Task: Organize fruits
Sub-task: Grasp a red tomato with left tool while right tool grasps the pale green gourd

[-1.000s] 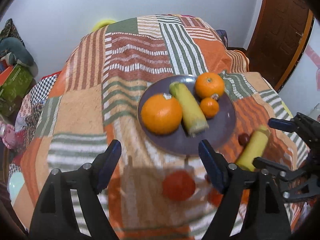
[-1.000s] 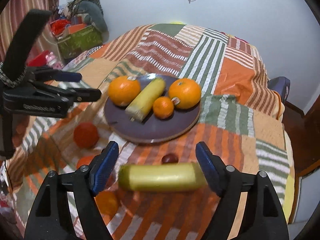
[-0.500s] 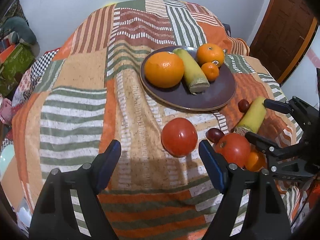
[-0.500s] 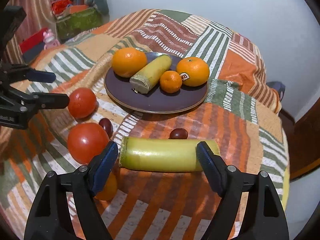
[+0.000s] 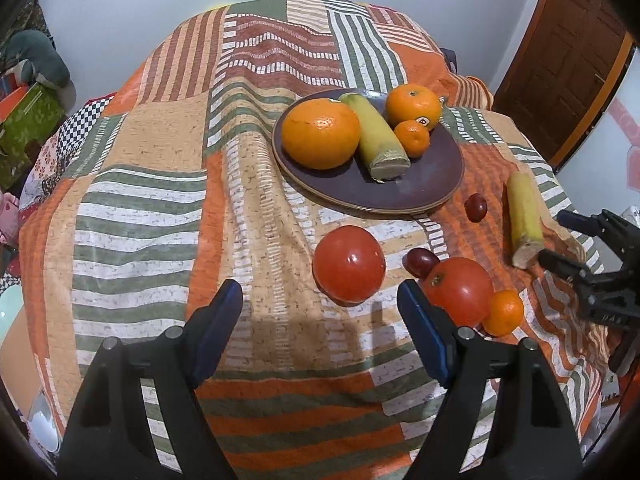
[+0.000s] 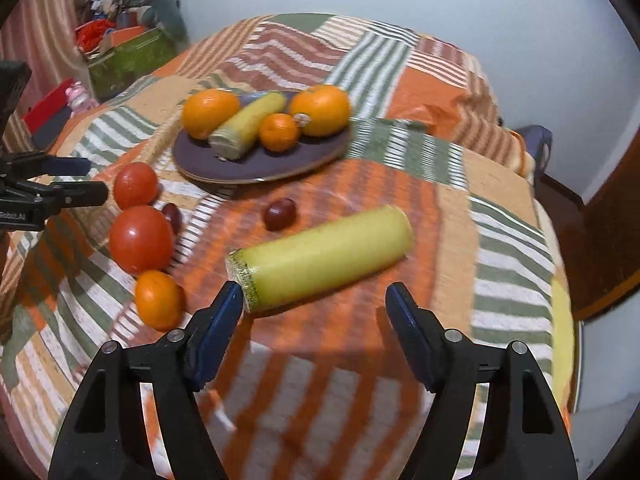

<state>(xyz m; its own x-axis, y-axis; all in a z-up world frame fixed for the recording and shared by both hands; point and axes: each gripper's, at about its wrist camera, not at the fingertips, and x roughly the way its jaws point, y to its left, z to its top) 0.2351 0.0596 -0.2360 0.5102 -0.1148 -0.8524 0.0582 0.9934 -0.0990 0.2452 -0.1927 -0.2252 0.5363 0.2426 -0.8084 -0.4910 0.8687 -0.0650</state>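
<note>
A dark plate (image 5: 428,188) holds a large orange (image 5: 320,134), a second orange (image 5: 414,108), a small mandarin (image 5: 412,139) and a yellow-green cut piece (image 5: 378,140). On the cloth lie two tomatoes (image 5: 348,264) (image 5: 458,290), a mandarin (image 5: 503,313), two dark grapes (image 5: 422,262) (image 5: 476,207) and a second yellow-green piece (image 6: 324,256). My left gripper (image 5: 318,294) is open and empty, just short of the nearer tomato. My right gripper (image 6: 314,296) is open with its jaws closing. The slanted piece lies just ahead, its cut end beside the left fingertip, unpressed.
A striped patchwork cloth (image 5: 152,208) covers the rounded table and drops off at every edge. A wooden door (image 5: 560,80) stands at the right. A green box (image 6: 128,60) and clutter sit beyond the table's left side. The right wrist view is slightly blurred.
The left gripper pulled back and down, bringing the loose tomatoes into view, then held still. The right gripper shifted; the yellow-green piece now lies slanted ahead of narrower jaws.
</note>
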